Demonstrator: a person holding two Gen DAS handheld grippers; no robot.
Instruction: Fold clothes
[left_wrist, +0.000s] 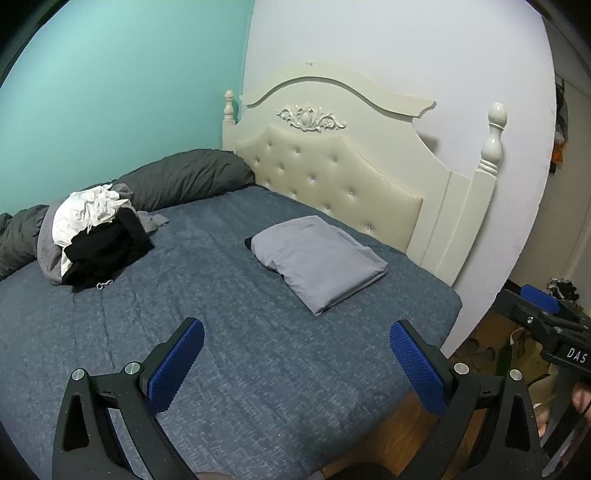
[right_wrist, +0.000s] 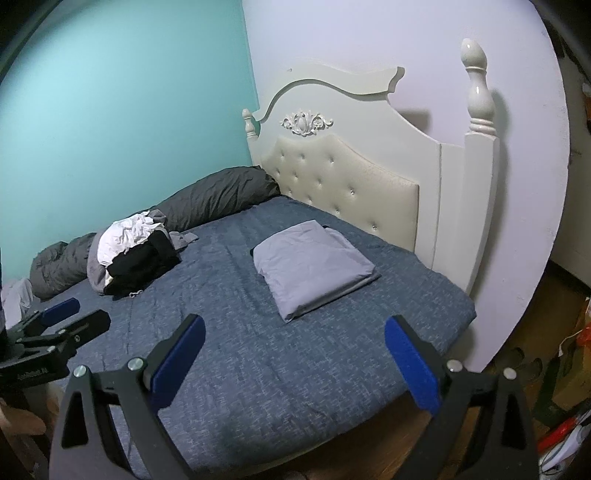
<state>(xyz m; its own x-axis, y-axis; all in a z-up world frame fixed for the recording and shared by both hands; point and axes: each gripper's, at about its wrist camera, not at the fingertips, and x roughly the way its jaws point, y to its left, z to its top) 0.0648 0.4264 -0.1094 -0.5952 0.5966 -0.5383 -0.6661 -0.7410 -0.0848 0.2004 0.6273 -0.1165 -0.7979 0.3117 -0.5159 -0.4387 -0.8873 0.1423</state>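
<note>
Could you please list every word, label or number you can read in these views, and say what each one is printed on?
"DAS": white letters on the black body of the right gripper, cut off by the frame edge.
Small print on the left gripper body: too blurred to read.
Nothing readable on the bed or clothes pile.

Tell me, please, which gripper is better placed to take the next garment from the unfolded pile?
Probably the left gripper. The pile of unfolded clothes lies on the bed's left side, and it sits on that side of the right gripper; the folded grey garment is nearer the right. Both are open and empty.
</note>
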